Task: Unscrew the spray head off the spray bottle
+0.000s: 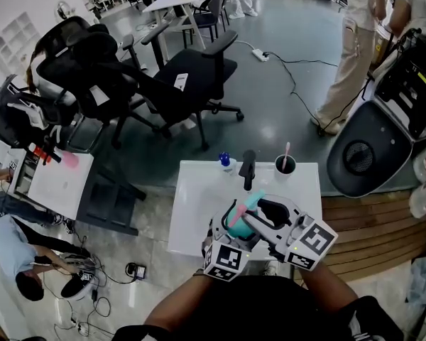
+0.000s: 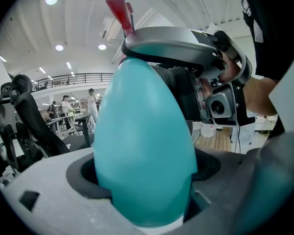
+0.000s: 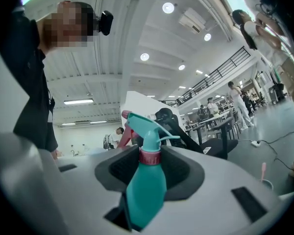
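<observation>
While the left gripper (image 2: 147, 175) clamped the spray bottle (image 2: 144, 131) steady, lower centre above the white table (image 1: 199, 190), the right gripper (image 3: 149, 165) pinched its red collar (image 3: 149, 156), presumably to twist the spray head (image 3: 147, 127) off.

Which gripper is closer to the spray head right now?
Right. The right gripper has its jaws on the red collar just below the spray head. The left gripper is clamped on the teal bottle body, farther down the bottle.
</observation>
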`<state>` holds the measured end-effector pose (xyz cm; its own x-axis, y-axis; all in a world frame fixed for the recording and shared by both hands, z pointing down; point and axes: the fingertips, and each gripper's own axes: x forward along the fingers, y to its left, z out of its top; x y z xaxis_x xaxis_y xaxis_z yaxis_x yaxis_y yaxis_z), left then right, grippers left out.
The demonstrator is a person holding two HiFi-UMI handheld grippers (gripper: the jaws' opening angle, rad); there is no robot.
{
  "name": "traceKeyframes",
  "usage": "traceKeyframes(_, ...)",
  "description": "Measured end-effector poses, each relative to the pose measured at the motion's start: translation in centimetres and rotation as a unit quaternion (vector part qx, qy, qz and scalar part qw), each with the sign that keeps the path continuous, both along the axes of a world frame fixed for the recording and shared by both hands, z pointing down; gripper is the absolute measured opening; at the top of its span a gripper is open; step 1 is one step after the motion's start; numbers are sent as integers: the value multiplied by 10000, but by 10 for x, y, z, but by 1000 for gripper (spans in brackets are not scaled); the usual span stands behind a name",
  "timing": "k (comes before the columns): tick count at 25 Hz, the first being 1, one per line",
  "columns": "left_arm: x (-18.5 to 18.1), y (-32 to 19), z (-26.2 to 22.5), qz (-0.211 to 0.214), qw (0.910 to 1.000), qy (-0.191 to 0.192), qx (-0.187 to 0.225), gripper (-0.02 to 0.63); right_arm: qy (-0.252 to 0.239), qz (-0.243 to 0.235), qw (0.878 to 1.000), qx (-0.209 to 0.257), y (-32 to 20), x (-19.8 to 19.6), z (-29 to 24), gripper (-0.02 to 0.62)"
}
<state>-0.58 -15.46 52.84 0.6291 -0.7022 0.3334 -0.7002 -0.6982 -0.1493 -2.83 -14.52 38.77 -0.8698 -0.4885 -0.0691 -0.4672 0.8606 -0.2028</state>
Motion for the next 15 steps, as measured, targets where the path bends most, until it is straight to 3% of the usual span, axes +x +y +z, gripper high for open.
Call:
traceKeyframes(4, 6, 6, -3, 295, 9993, 213, -75, 471, 8, -235, 9997, -10, 2, 1, -2, 140)
traceKeyframes(9, 15, 26, -11, 908, 9955, 264, -10, 471, 170, -1280, 9913, 245, 22, 3, -8, 138)
traceKeyframes(13, 30, 54, -24, 1988, 9789, 454, 126, 471, 98, -2302, 9710, 636, 50, 9, -19, 138)
traceKeyframes(15, 31, 65, -25, 2383, 9697, 499, 187, 471, 60, -2707, 9609, 586, 63, 8, -23, 138)
